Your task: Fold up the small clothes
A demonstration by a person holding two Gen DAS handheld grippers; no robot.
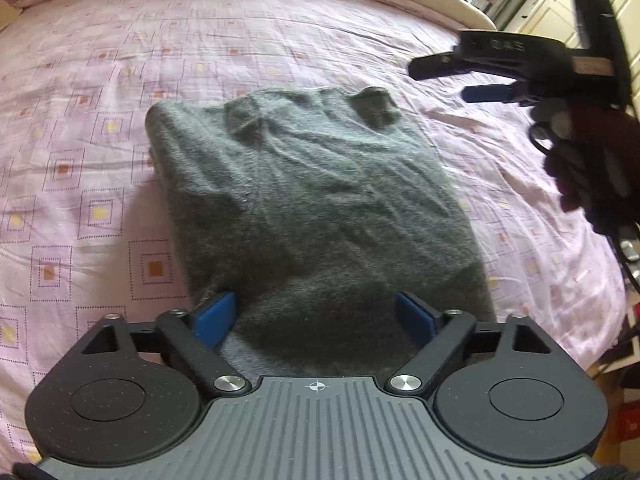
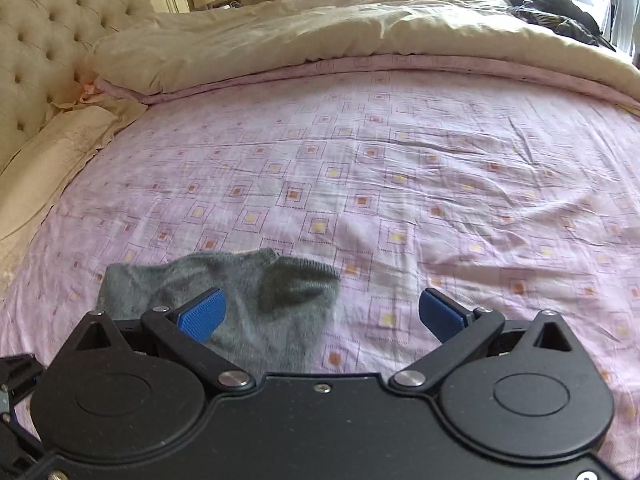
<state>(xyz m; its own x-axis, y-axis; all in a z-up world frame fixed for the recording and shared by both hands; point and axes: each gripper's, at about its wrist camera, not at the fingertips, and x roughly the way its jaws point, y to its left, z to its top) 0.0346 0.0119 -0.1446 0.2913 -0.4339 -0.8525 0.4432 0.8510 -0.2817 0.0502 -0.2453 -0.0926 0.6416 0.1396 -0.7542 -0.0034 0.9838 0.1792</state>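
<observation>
Left wrist view, bed: wide mattress under a pink cotton sheet [image 1: 280,40] printed with nested squares with orange and yellow centres, lightly creased.
Duvet: cream, puffy quilt [image 2: 320,28] heaped along the far edge of the bed.
Headboard: beige, button-tufted upholstery [image 2: 48,32] at the left edge in the right wrist view.
Garment: small grey fuzzy knitted sweater [image 1: 312,200], folded into a rough rectangle, lying flat on the sheet near the near edge of the bed; ribbed hem closest to the left camera.
Left gripper [image 1: 316,316]: black arms with blue ribbed pads, jaws spread wide either side of the sweater's near edge, pads not pressing it.
Right gripper [image 2: 324,312]: same build, jaws wide apart and empty, above the sweater's right corner.
Writing: embossed letters on the right gripper's body, too blurred to read.
</observation>
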